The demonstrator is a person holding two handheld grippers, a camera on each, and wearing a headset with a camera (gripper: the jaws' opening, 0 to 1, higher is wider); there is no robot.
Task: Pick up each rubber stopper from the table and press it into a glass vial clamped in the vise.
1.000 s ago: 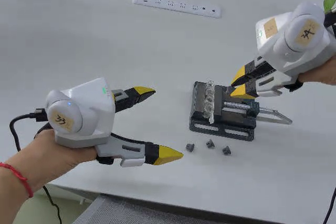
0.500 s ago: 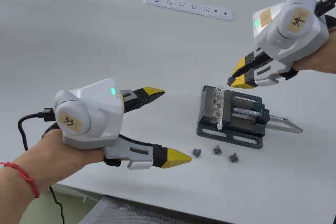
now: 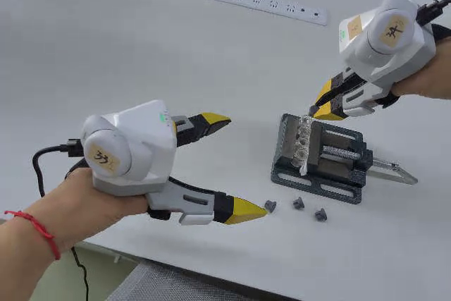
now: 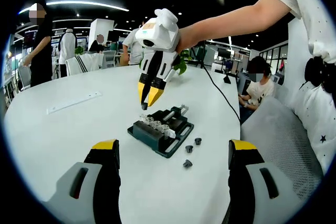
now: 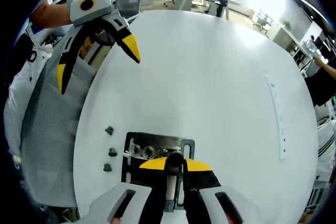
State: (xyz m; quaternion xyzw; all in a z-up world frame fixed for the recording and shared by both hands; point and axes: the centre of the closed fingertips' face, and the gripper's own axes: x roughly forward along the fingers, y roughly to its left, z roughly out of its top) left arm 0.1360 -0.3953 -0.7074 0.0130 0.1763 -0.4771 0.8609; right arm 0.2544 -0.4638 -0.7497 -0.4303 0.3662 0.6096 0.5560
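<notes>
**Right gripper (image 3: pixel 316 111) holds a stopper (image 5: pixel 175 162) over the vials (image 3: pixel 304 139)**

The right gripper's jaws are clamped on a dark stopper, poised right above the row of glass vials gripped in the black vise (image 3: pixel 310 177). The left gripper (image 3: pixel 245 166) hangs off to the side, its jaws wide apart with nothing between them. Three more stoppers (image 3: pixel 299 203) lie loose on the white table (image 3: pixel 141 54), just beside the vise. A power strip (image 3: pixel 268 3) lies well beyond it.

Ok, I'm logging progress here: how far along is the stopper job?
Done: none of the vials in the vise looks capped yet. In hand: the right gripper is shut on one stopper just above the vials. To go: three stoppers lie on the table, by the open left gripper.
</notes>
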